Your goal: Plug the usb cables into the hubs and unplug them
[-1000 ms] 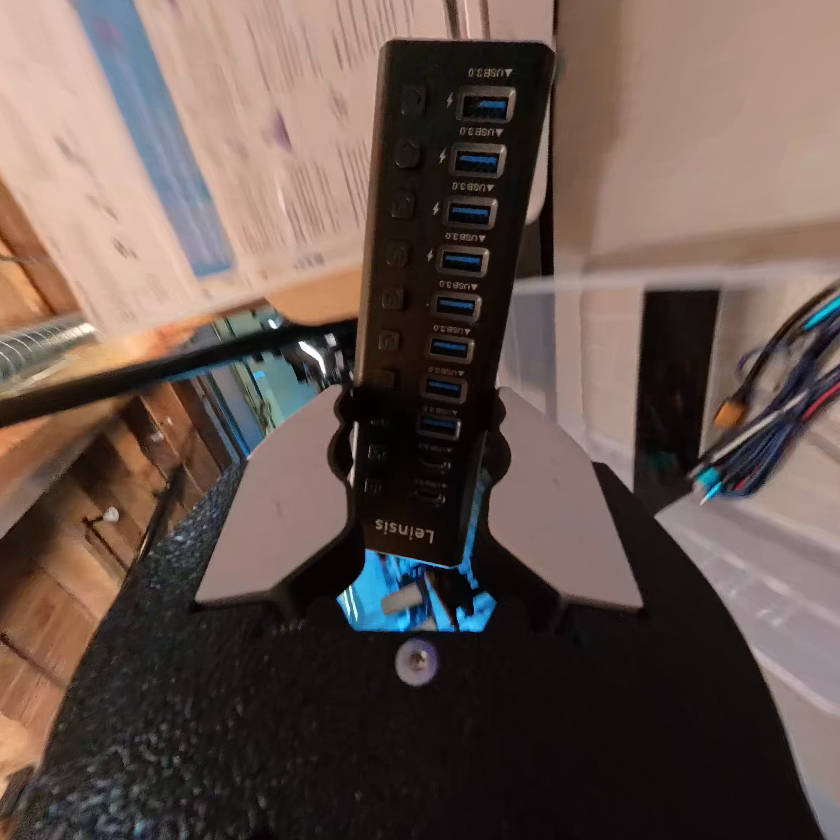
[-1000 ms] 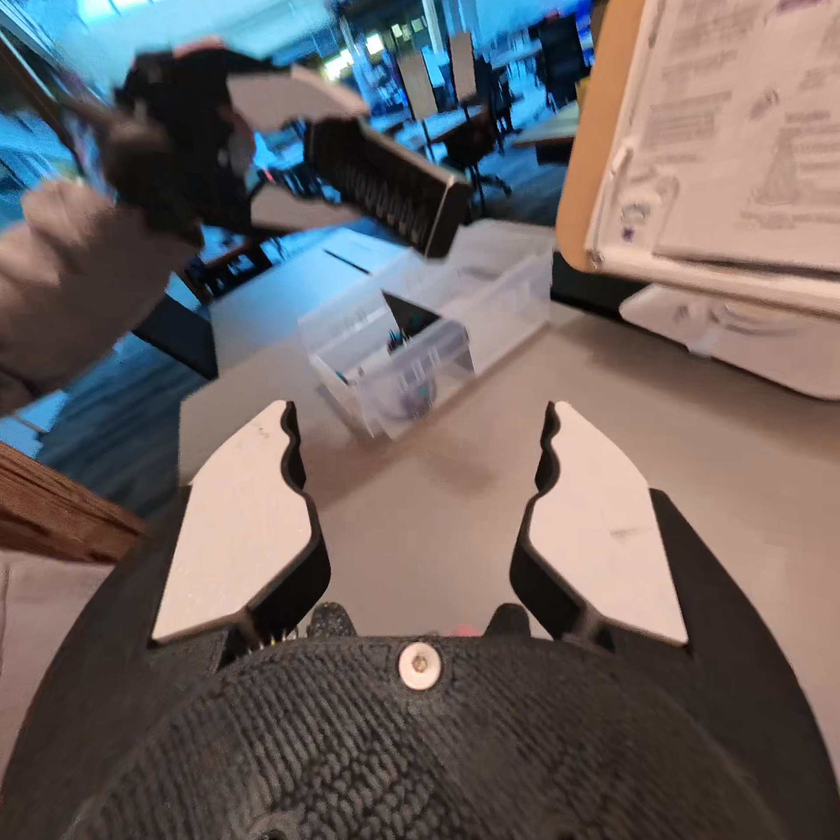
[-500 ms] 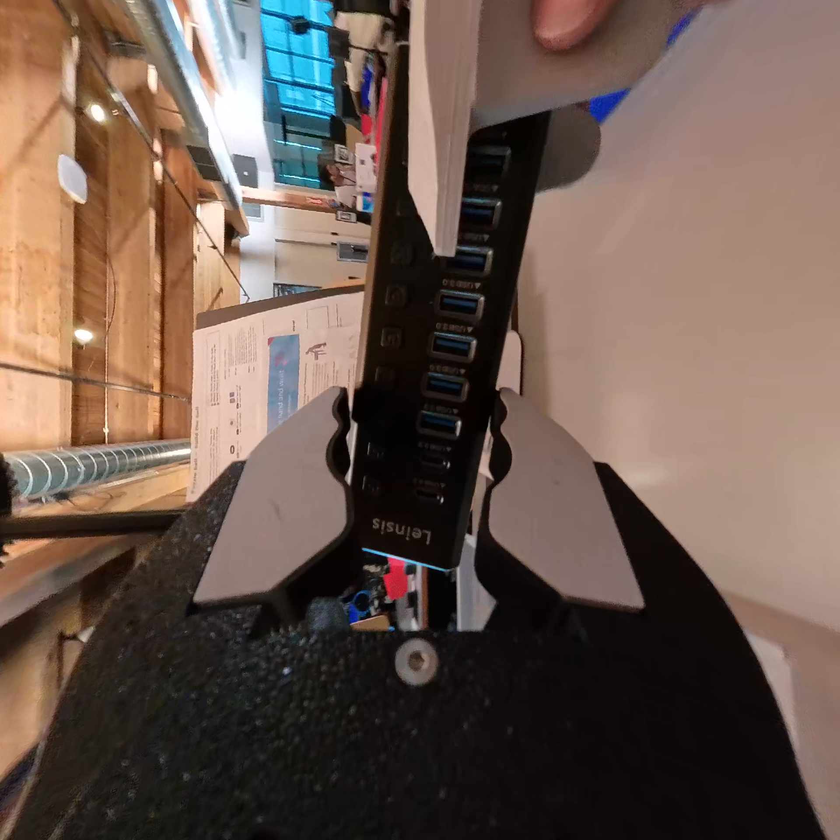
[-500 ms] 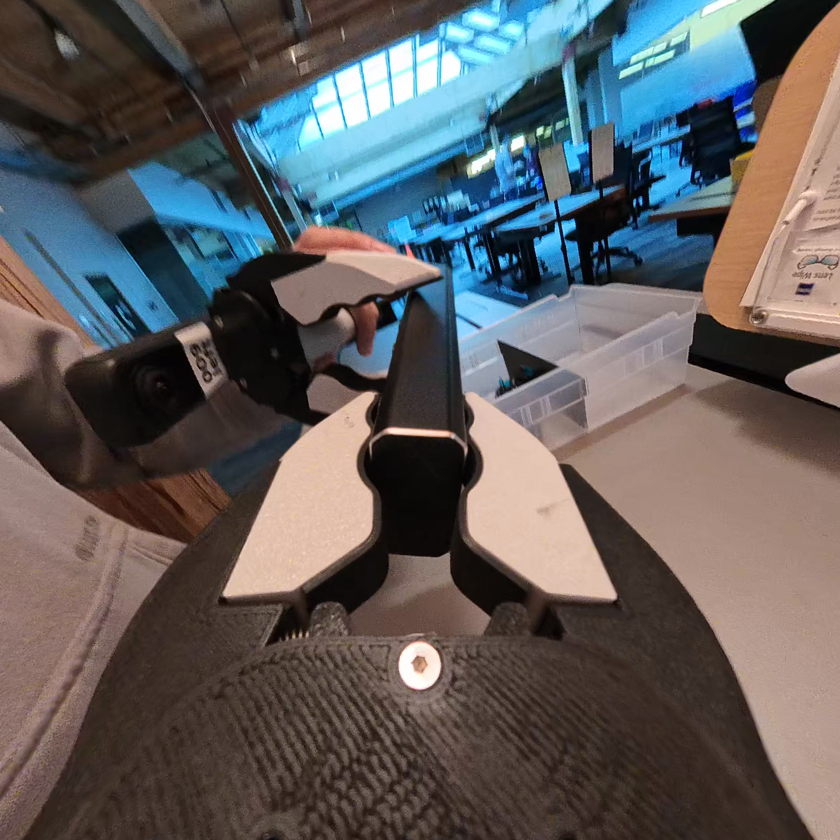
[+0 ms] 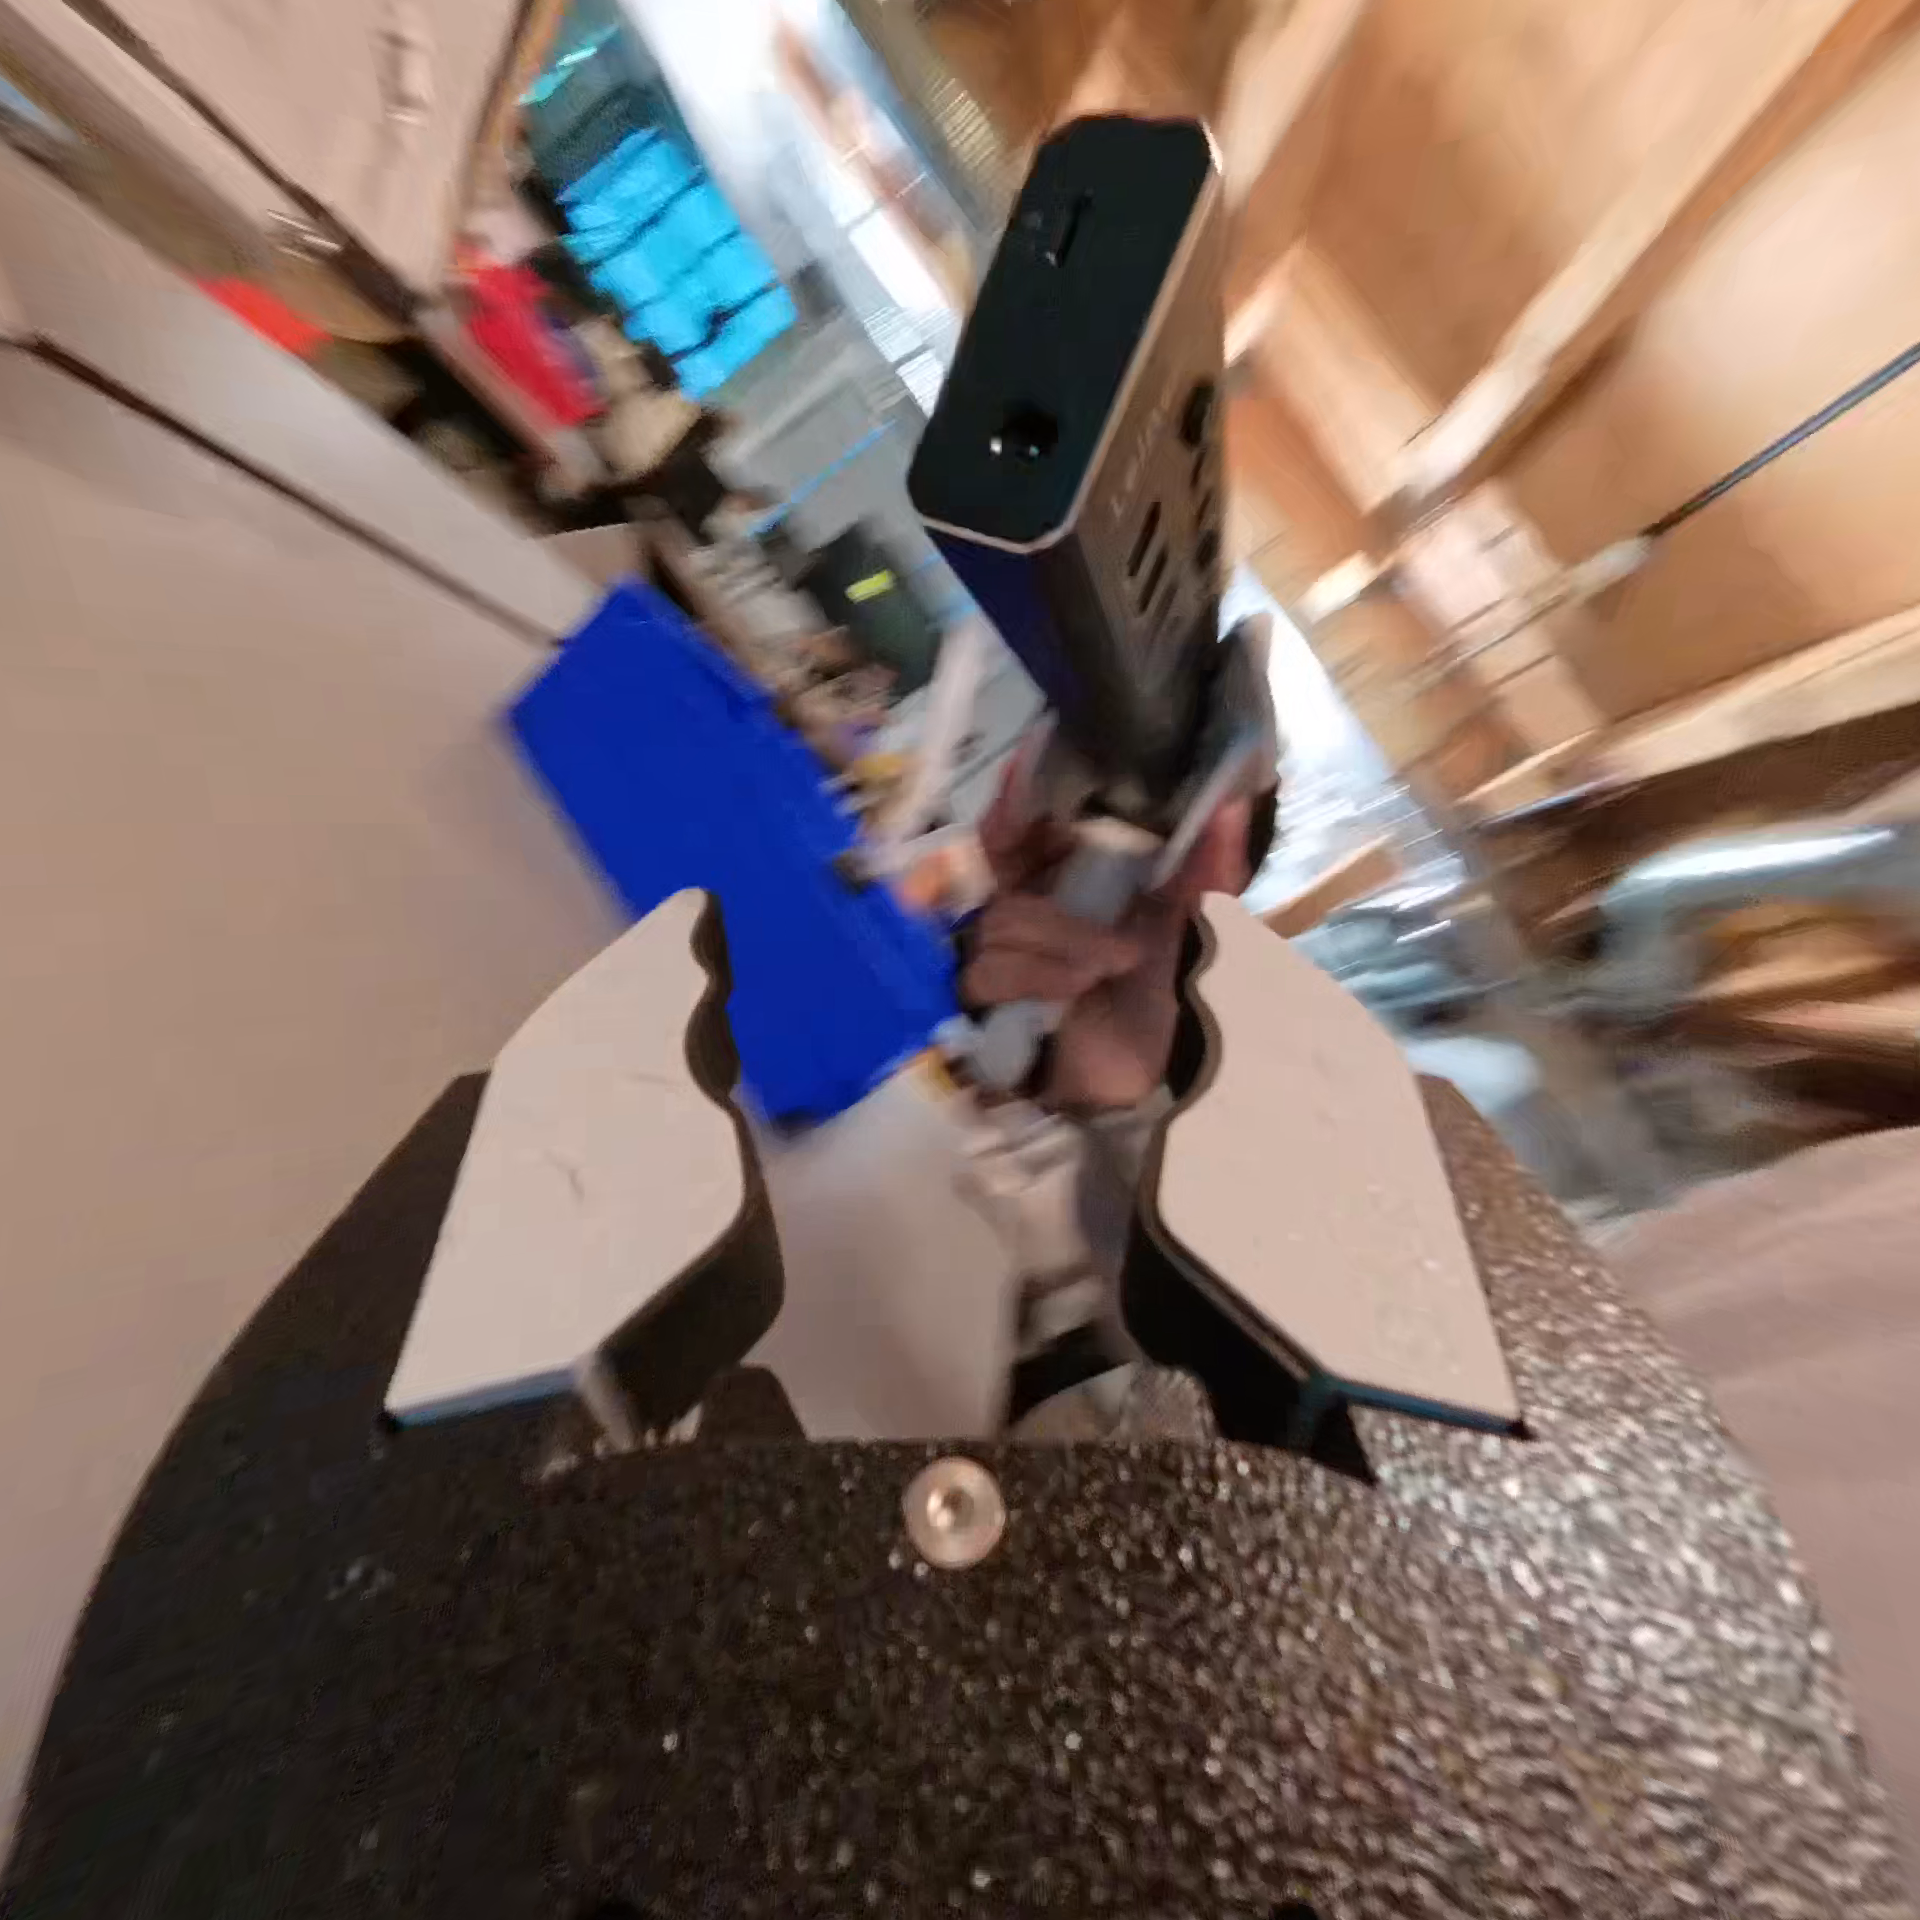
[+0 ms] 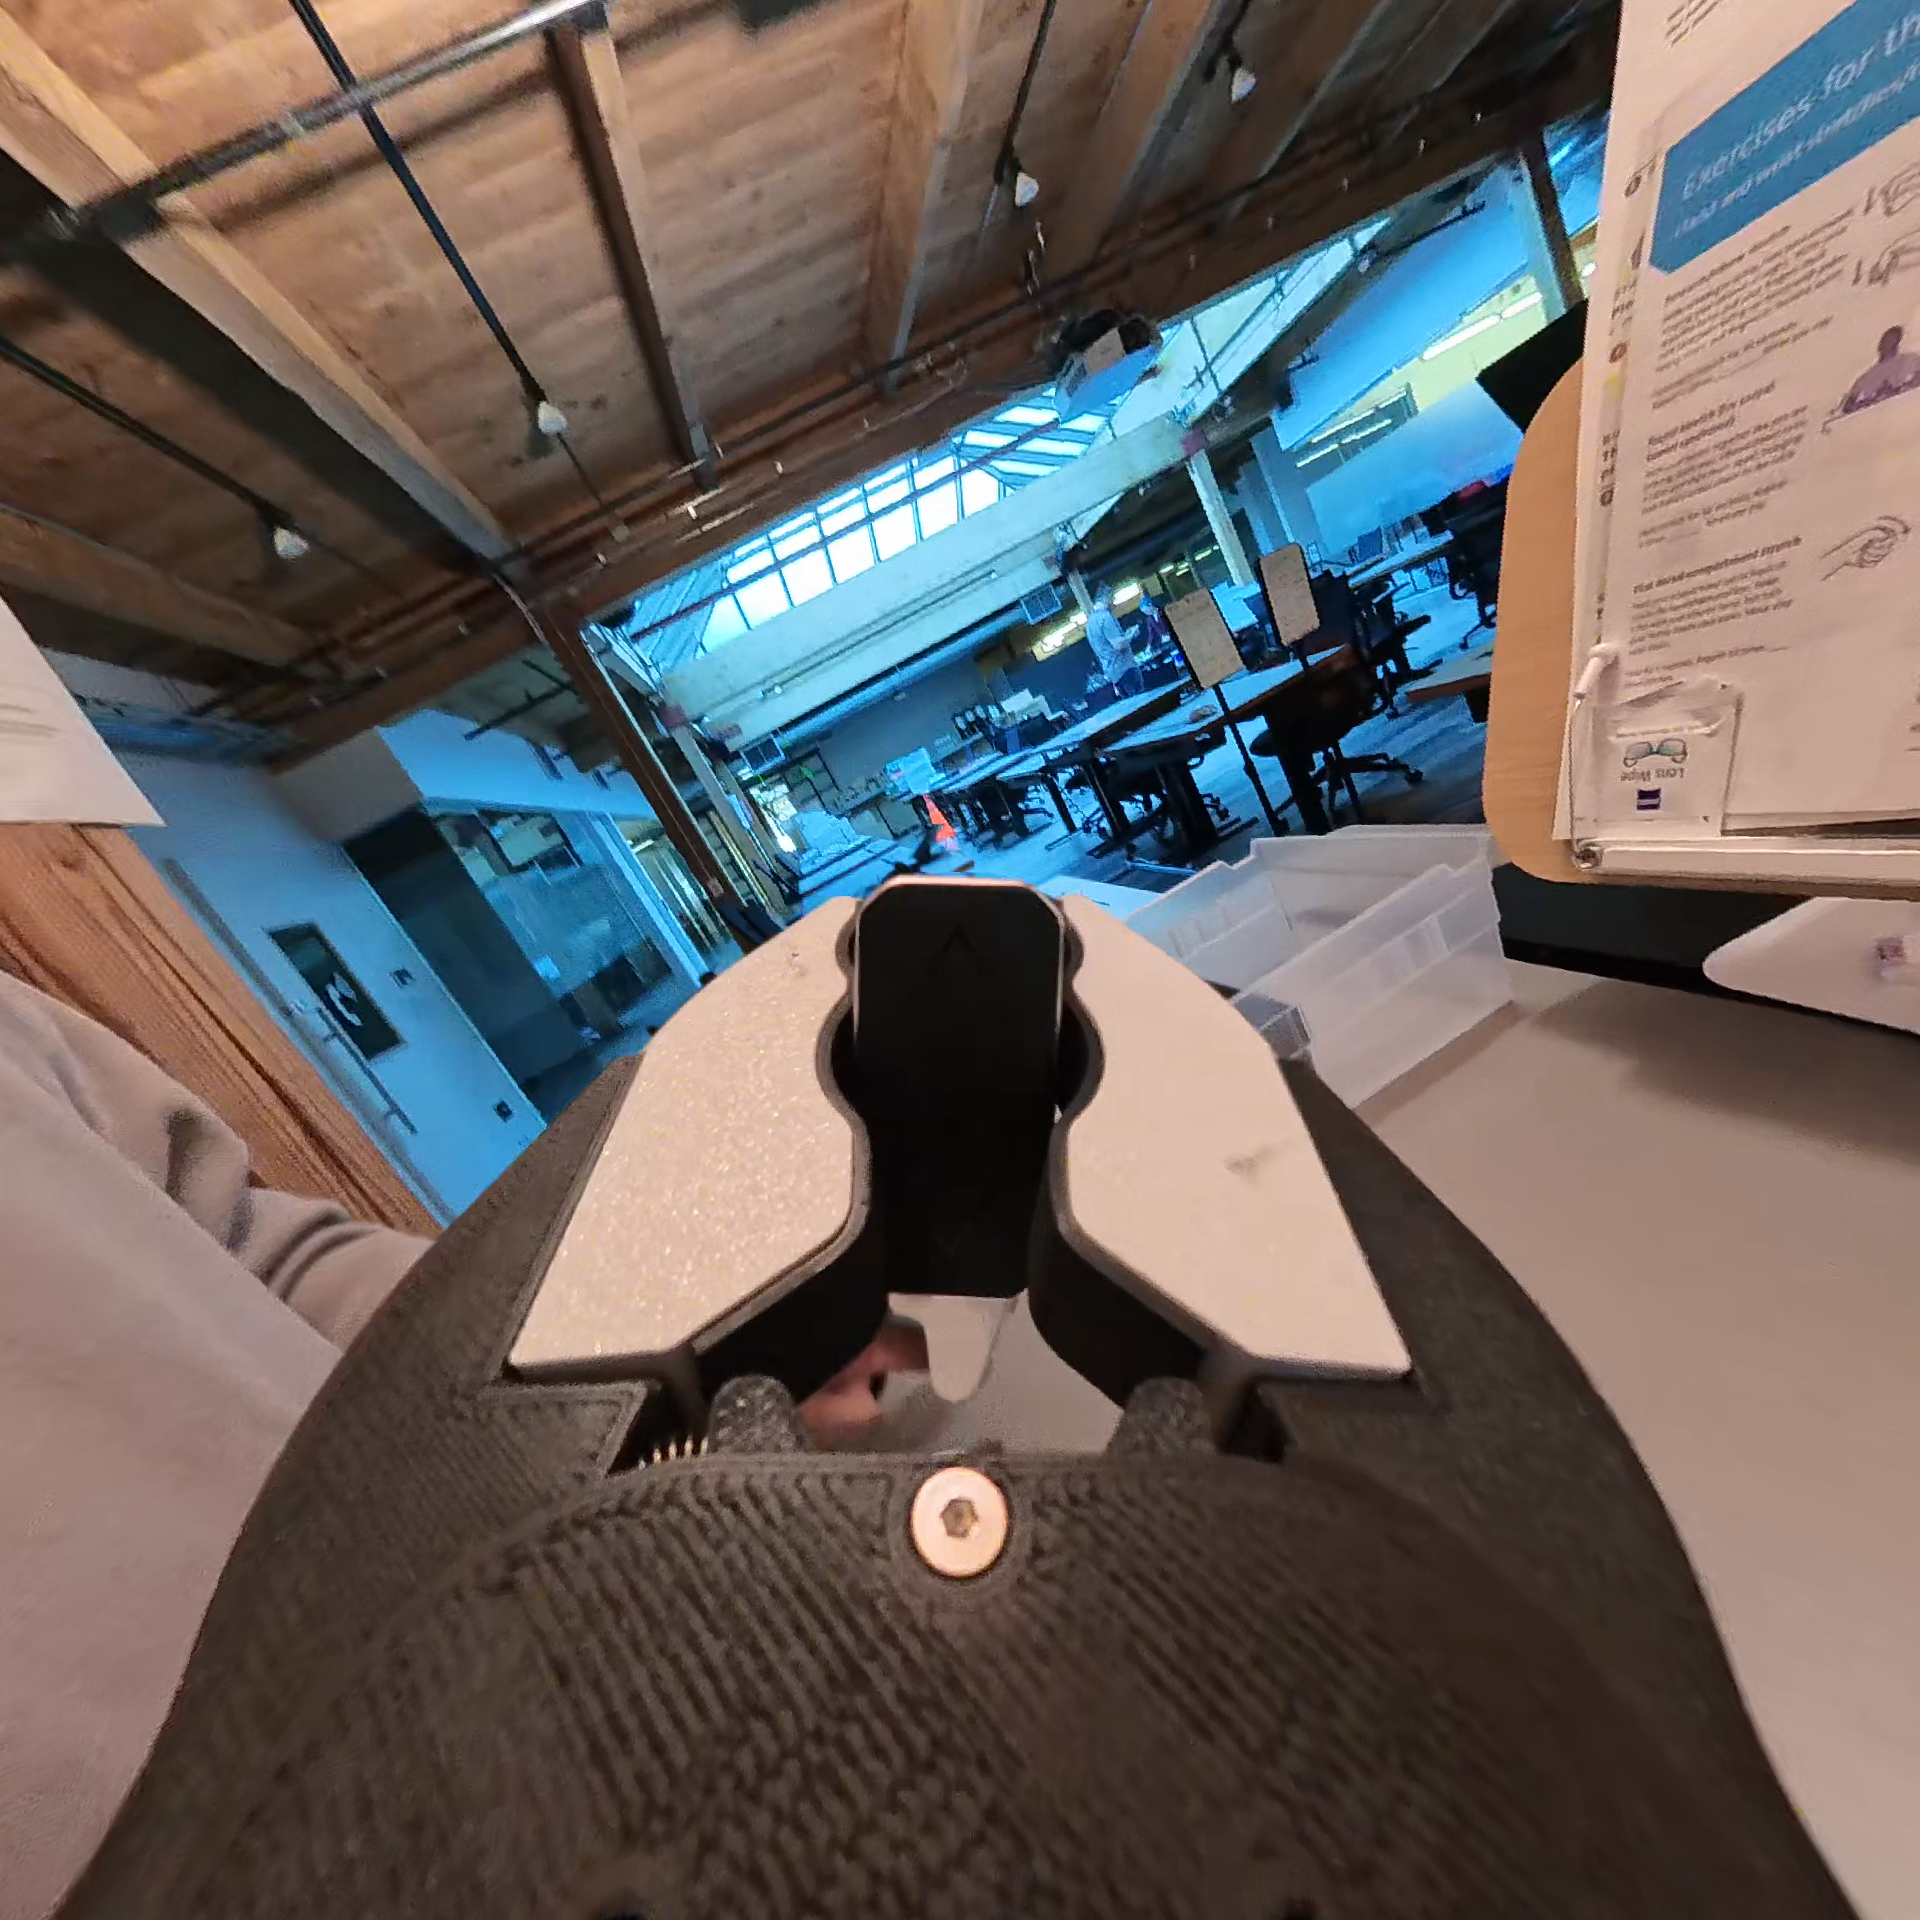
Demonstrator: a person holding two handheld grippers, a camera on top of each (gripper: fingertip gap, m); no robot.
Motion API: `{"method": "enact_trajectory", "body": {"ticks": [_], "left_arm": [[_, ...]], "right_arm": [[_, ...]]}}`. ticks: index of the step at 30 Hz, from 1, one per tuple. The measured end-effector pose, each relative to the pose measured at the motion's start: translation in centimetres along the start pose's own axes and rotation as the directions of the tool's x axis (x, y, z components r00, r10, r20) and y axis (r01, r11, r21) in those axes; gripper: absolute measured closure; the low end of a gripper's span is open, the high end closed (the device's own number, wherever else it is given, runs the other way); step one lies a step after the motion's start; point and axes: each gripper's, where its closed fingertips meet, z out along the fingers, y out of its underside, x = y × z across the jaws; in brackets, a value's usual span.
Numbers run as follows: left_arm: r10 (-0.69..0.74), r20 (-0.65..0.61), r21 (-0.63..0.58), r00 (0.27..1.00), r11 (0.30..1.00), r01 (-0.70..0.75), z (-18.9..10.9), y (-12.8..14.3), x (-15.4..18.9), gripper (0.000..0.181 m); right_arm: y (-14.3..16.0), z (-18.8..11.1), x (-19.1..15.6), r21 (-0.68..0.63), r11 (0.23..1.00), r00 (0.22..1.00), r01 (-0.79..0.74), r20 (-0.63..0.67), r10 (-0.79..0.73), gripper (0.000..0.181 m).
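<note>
The black USB hub (image 6: 956,1049) stands between my right gripper's (image 6: 956,935) pads, which press on both its sides; I see its end face. In the left wrist view the same hub (image 5: 1081,416) sticks up farther off, its lower end held in the right gripper (image 5: 1164,790) above a person's hand (image 5: 1070,987). My left gripper (image 5: 956,914) is open, with nothing between its fingers, and it is apart from the hub. No USB cable is in view. The left wrist view is blurred.
A clear plastic bin (image 6: 1371,935) sits on the grey table (image 6: 1621,1247) beyond the right gripper. A clipboard with papers (image 6: 1745,520) stands at the right. A person's grey sleeve (image 6: 125,1299) is at the left. A blurred blue object (image 5: 727,852) lies beyond the left gripper.
The hub passed from my left gripper to my right. The right pads closed on it, then the left pads opened and drew back from it.
</note>
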Motion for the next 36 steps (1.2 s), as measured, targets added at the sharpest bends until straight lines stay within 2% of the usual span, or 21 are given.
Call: {"method": "enact_trajectory", "body": {"ticks": [2,4,6,7,8,10,14,15,17,20,23,25,27,28,33,36], "left_arm": [[-0.077,-0.151,0.116,0.985,0.989,0.095,0.6,-1.6,1.2,0.117],[-0.020,-0.197,0.151,0.980,0.987,0.050,1.2,-2.6,2.0,0.125],[0.032,-0.164,0.125,0.986,0.992,-0.012,1.8,-2.7,2.2,0.120],[0.056,-0.139,0.108,0.989,0.993,-0.041,1.8,-2.6,1.9,0.131],[0.092,-0.137,0.095,0.986,0.992,-0.079,1.7,-2.5,2.0,0.152],[0.153,-0.122,0.081,0.981,0.986,-0.144,1.5,-2.7,2.2,0.153],[0.309,-0.140,-0.068,0.941,0.945,-0.320,1.9,-2.8,3.3,0.154],[0.370,-0.143,-0.116,0.918,0.915,-0.387,2.1,-2.9,3.4,0.154],[0.498,-0.145,-0.238,0.855,0.821,-0.518,2.4,-2.9,3.3,0.154],[0.632,-0.200,-0.389,0.748,0.650,-0.653,2.6,-2.5,3.0,0.154],[0.668,-0.322,-0.469,0.671,0.503,-0.726,2.3,-1.3,3.1,0.155],[0.665,-0.375,-0.499,0.646,0.442,-0.745,2.1,-0.5,3.0,0.155],[0.642,-0.407,-0.498,0.649,0.440,-0.748,2.0,-0.1,3.3,0.155],[0.631,-0.414,-0.495,0.656,0.449,-0.744,2.0,0.1,3.4,0.155],[0.626,-0.419,-0.463,0.657,0.476,-0.748,1.9,0.2,3.8,0.155],[0.673,-0.324,-0.474,0.665,0.493,-0.730,2.3,-1.0,3.1,0.152]], "right_arm": [[0.3,0.2,-0.2,0.011,0.999,0.999,-0.030,0.012,0.030,0.149],[1.2,0.3,-0.2,0.003,0.998,0.998,-0.055,0.009,0.055,0.149],[2.3,0.1,-0.2,-0.025,0.997,0.998,-0.067,-0.003,0.067,0.150],[2.7,0.0,-0.3,-0.035,0.997,0.997,-0.075,0.006,0.075,0.150],[2.9,-0.3,-0.5,-0.034,0.996,0.996,-0.085,0.021,0.086,0.150],[4.2,-0.6,-0.8,-0.112,0.990,0.995,-0.083,0.038,0.087,0.150],[5.9,-1.5,-1.1,-0.239,0.970,0.996,-0.040,0.069,0.058,0.150],[6.2,-1.6,-0.9,-0.273,0.962,0.998,-0.008,0.052,0.023,0.147],[6.3,-1.7,0.3,-0.335,0.938,0.995,0.087,-0.017,-0.098,0.120],[7.4,-2.0,1.1,-0.497,0.840,0.963,0.216,-0.035,-0.268,0.107],[10.0,-1.7,1.0,-0.628,0.710,0.928,0.318,0.055,-0.367,0.106],[11.6,-1.3,0.1,-0.651,0.688,0.939,0.321,0.124,-0.322,0.114],[12.8,-0.7,-0.6,-0.646,0.697,0.948,0.310,0.153,-0.280,0.131],[13.2,-0.4,-0.3,-0.641,0.692,0.939,0.331,0.149,-0.311,0.150],[13.8,0.2,-0.5,-0.585,0.719,0.921,0.375,0.145,-0.362,0.152],[12.9,0.1,0.6,-0.593,0.708,0.900,0.383,0.068,-0.430,0.152]]}}
